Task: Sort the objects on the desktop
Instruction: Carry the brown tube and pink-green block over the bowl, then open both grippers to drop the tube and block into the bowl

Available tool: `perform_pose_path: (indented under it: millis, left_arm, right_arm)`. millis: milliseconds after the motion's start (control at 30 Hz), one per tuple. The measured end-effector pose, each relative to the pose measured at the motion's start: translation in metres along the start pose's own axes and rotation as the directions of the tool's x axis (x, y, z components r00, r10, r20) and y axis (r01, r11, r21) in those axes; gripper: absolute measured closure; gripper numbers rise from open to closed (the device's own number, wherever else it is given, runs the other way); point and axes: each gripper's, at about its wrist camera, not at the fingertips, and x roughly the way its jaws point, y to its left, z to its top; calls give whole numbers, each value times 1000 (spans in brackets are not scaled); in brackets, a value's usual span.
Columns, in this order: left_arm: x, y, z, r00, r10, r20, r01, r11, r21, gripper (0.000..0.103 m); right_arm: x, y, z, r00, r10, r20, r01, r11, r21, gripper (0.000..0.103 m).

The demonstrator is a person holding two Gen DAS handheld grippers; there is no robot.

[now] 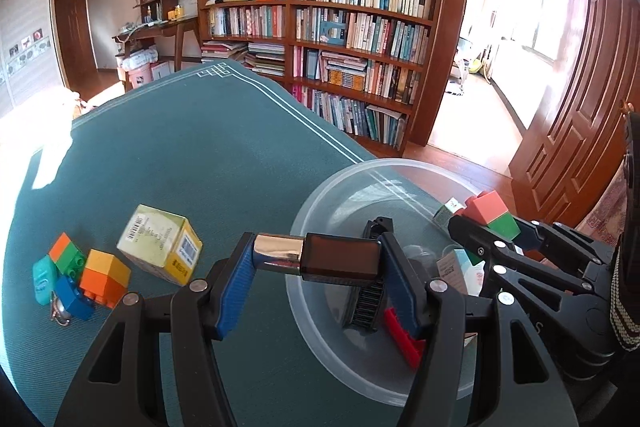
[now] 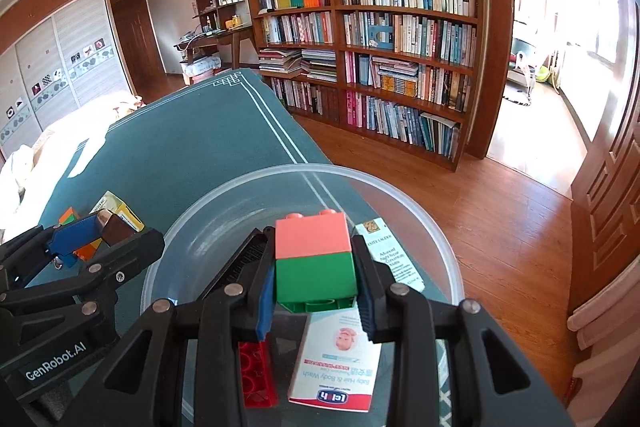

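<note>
The left tool (image 1: 316, 261) clamps a brown-and-chrome lipstick (image 1: 318, 259) endwise at the clear bowl (image 2: 440, 243) rim; probably light, slick and rigid. The right tool (image 2: 314, 291) pinches a pink-and-green block (image 2: 314, 259) by its flat sides above the bowl.

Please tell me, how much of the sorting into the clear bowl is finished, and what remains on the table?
Done: the clear bowl already holds a red brick, a black comb and two small cartons.
In hand: the left gripper carries a brown-and-silver lipstick; the right gripper holds a pink-and-green block over the bowl.
Left: a yellow box, several blocks and a teal item on the table.
</note>
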Motion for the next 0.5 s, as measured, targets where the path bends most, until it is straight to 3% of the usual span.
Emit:
perform_pose_path:
  millis: [100, 267, 400, 500]
  left_arm:
    - [9, 2, -1, 995, -79, -53, 77, 996, -45, 39]
    - [8, 3, -5, 995, -92, -49, 89, 994, -61, 37]
    - [1, 7, -3, 995, -101, -21, 100, 992, -73, 17]
    - [-3, 12, -1, 996, -94, -9, 93, 992, -82, 17]
  right_arm:
    - [1, -6, -1, 1000, -10, -8, 10, 1000, 14, 61]
    - [1, -7, -1, 1000, -15, -11, 15, 1000, 20, 55]
    - [1, -4, 0, 1000, -10, -8, 11, 1000, 13, 48]
    - [0, -1, 2, 1000, -7, -6, 7, 1000, 8, 48]
